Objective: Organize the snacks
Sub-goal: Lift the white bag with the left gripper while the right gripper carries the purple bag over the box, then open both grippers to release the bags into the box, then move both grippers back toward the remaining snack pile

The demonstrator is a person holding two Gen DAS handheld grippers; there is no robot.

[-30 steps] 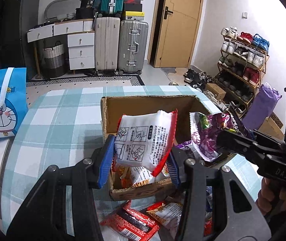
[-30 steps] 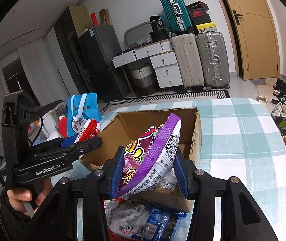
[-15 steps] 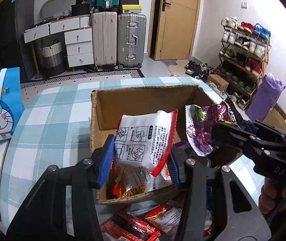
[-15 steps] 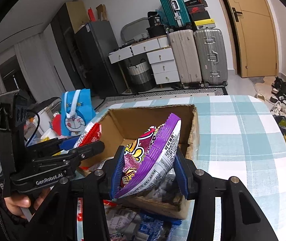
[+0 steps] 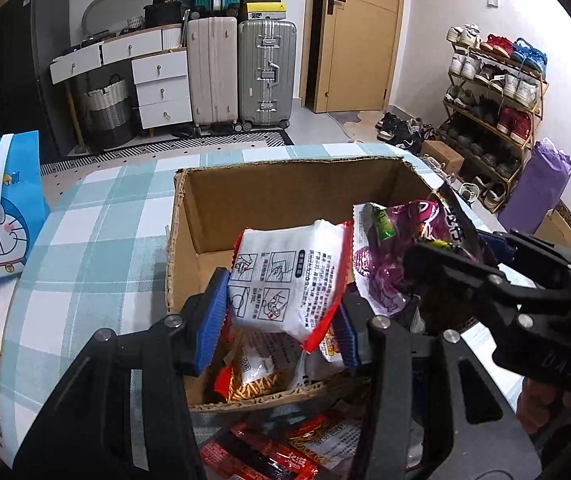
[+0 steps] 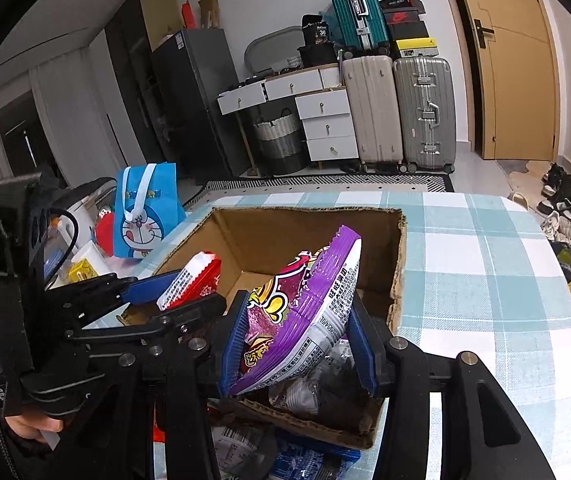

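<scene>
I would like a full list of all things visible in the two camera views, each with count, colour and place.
white-and-red snack packet: 1, white with red edges, held over the box
purple snack packet: 1, purple, held over the box
cardboard box: 1, brown, open, on the table
snacks in box: several, mixed colours, box bottom
loose snacks: several, red and blue, before the box
table: 1, teal-white check cloth
gift bag: 1, blue, left of box
suitcases: 3, beige, silver, teal, far wall
drawers: 1 unit, white
shoe rack: 1, right wall
door: 1, wooden
left gripper: black, blue pads
right gripper: black, blue pads
</scene>
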